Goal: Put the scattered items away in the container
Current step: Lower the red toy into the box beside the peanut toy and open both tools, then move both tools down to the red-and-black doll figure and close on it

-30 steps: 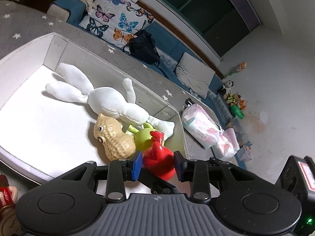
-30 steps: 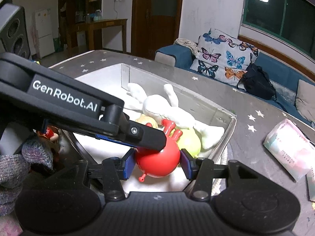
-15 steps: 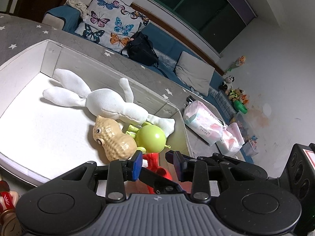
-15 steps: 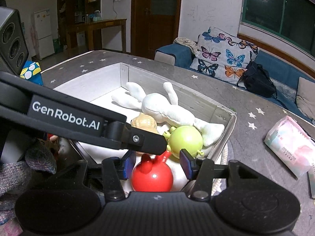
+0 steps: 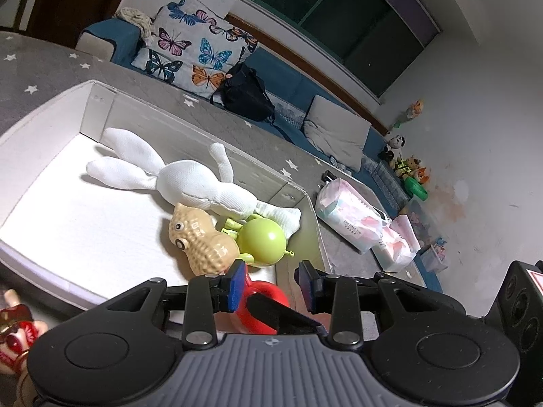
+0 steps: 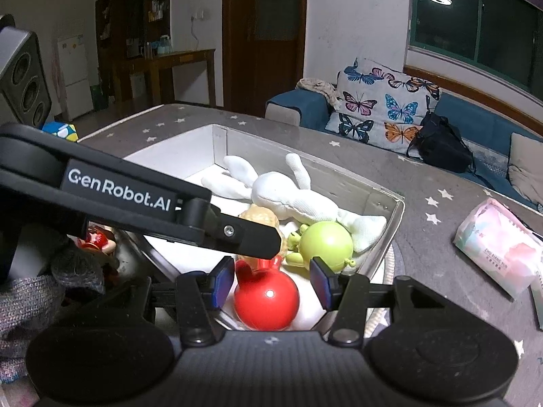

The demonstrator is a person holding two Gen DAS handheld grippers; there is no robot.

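A dim living room at night, with a blue sofa carrying butterfly cushions at 12 o'clock, surrounds a grey star-patterned bench [image 6: 424,183] that carries the white container [image 6: 397,217].

Inside the container lie a white plush rabbit [image 5: 190,183], a peanut toy [image 5: 200,237] and a green round toy [image 5: 261,237], bunched toward the 3 o'clock end. The red round toy [image 6: 266,296] rests on the container floor at its near corner, at 6 o'clock from the green one. The right claw [image 6: 271,283] stands wide, its blue pads on either side of the red toy with a gap on each side, gripping nothing. The left claw [image 5: 271,283] is also spread and empty, and one of its fingers crosses the right wrist view just above the red toy.

The step in hand looks like the release and retreat. To do it well, draw the right claw straight back and up, pads kept apart, so neither pad nudges the round toy into a roll. The left finger hangs close overhead, so the two tools should part one at a time.

The near wall sits right under the right claw, so lift before sliding back. The 9 o'clock half of the container floor is bare. Outside it, a small red figure [image 5: 15,325] waits at 8 o'clock and a pink tissue pack [image 6: 499,247] at 3 o'clock.
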